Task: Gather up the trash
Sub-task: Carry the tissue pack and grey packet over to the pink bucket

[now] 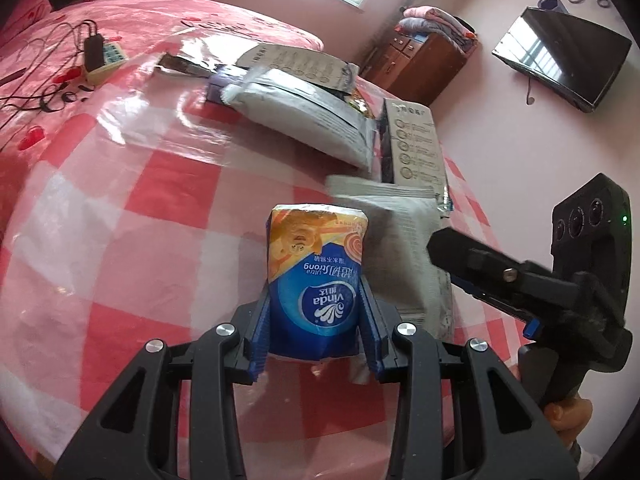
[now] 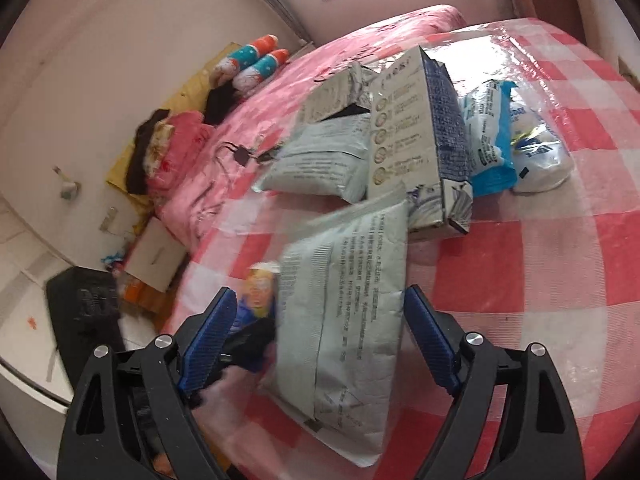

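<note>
My left gripper (image 1: 316, 312) has its jaws clamped tight; my right gripper (image 2: 320, 336) reaches forward with its jaws spread wide apart.

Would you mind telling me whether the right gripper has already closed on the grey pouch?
No, the right gripper stands wide open, its jaws apart on either side of the grey pouch.
</note>
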Motion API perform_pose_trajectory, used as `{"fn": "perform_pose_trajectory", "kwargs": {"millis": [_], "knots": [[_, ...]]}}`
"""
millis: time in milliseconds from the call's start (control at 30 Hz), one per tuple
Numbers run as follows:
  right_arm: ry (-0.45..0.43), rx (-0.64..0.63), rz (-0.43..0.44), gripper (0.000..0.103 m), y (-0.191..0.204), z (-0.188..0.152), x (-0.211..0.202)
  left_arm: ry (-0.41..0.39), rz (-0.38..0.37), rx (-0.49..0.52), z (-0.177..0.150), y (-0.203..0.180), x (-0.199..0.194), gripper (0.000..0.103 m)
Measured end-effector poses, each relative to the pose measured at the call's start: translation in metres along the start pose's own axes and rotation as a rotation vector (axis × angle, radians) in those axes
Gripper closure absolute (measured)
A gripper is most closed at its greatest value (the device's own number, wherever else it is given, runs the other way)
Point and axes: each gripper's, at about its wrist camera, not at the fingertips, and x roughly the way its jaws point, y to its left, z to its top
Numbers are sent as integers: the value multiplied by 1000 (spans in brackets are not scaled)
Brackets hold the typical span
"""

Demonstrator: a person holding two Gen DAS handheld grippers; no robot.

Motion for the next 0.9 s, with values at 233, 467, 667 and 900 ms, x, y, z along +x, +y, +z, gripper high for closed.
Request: {"fn": "perform_pose_trajectory", "kwargs": {"millis": [233, 467, 667, 900], "knots": [[24, -98, -138, 16, 14, -12, 19, -59, 69, -4, -3, 21, -28, 63], [21, -214, -280, 29, 29, -19, 37, -87, 113, 10, -10, 36, -47, 63], [28, -253, -283, 43, 34, -18, 38, -94, 111, 0, -17, 44, -54, 63], [15, -301, -220, 46, 64, -11, 36, -130, 113, -30, -20, 59, -71, 63]]}}
